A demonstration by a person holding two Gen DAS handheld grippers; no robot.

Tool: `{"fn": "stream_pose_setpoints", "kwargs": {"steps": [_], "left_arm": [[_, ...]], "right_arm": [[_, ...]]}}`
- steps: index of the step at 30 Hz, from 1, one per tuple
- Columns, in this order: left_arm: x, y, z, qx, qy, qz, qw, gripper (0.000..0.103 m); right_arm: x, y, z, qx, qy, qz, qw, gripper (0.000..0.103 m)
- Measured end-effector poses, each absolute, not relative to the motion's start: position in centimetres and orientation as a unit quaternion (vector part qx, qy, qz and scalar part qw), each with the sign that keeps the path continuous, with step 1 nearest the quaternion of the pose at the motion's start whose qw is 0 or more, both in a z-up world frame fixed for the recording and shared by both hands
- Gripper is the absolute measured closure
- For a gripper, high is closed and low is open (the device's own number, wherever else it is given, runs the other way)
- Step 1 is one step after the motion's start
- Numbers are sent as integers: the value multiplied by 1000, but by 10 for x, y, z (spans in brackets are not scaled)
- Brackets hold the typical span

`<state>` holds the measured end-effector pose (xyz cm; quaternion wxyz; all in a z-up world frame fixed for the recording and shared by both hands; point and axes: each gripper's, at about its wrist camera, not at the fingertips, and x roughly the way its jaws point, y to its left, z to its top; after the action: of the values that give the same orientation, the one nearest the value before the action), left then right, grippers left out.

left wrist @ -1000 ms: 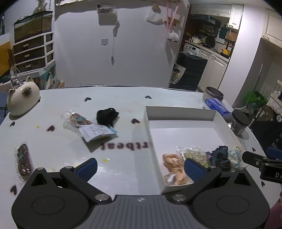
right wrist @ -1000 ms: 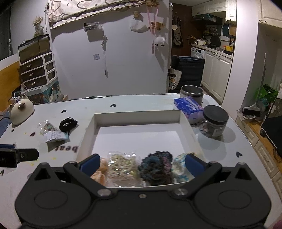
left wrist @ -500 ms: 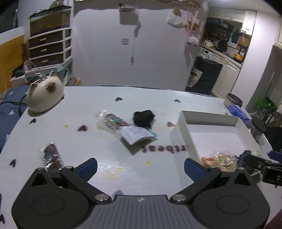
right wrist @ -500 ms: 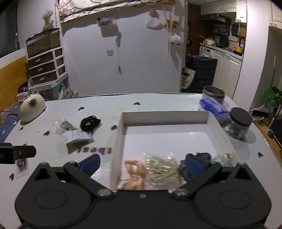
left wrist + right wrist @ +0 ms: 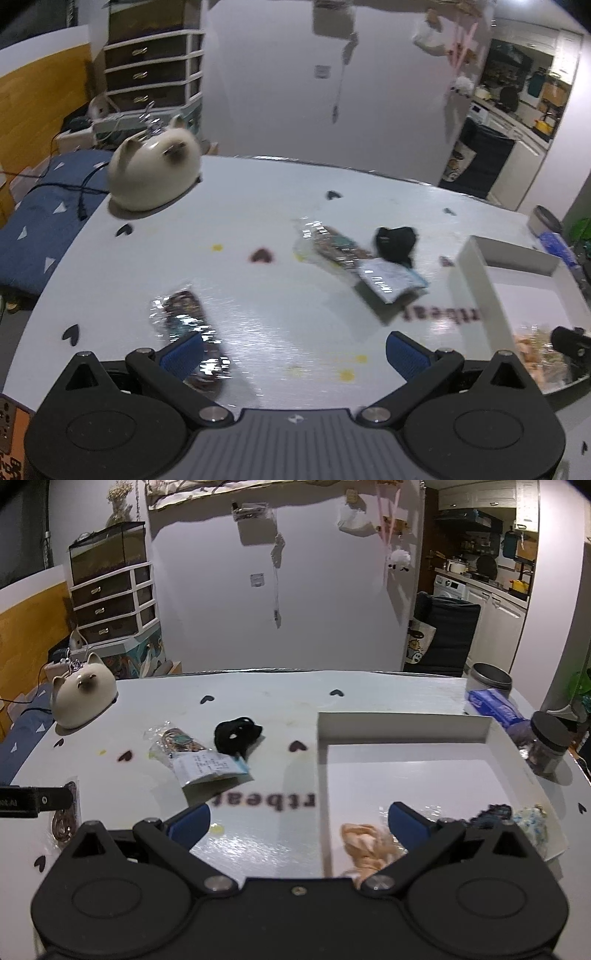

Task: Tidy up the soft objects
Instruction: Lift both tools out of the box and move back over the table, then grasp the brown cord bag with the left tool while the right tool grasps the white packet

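Hovering with fingers spread, the left gripper sits over a bagged scrunchie on the table (blurred); the right gripper, equally spread, overlooks the white box holding a peach scrunchie.

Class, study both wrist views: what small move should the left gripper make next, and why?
Probably ease the left gripper left and down onto the clear-wrapped dark scrunchie packet. Its jaws are open and empty, the packet lies on the white table by its left finger, outside the white cardboard box.
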<state>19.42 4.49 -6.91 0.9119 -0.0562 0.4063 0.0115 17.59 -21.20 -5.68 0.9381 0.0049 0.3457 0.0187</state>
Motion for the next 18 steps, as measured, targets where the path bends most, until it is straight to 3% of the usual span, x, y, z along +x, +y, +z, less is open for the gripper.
{"fn": "stream_pose_setpoints", "kwargs": {"steps": [18], "left_arm": [[245, 113, -133, -91, 468, 94, 874, 0]], "right_arm": [[257, -168, -79, -19, 385, 59, 921, 0]]}}
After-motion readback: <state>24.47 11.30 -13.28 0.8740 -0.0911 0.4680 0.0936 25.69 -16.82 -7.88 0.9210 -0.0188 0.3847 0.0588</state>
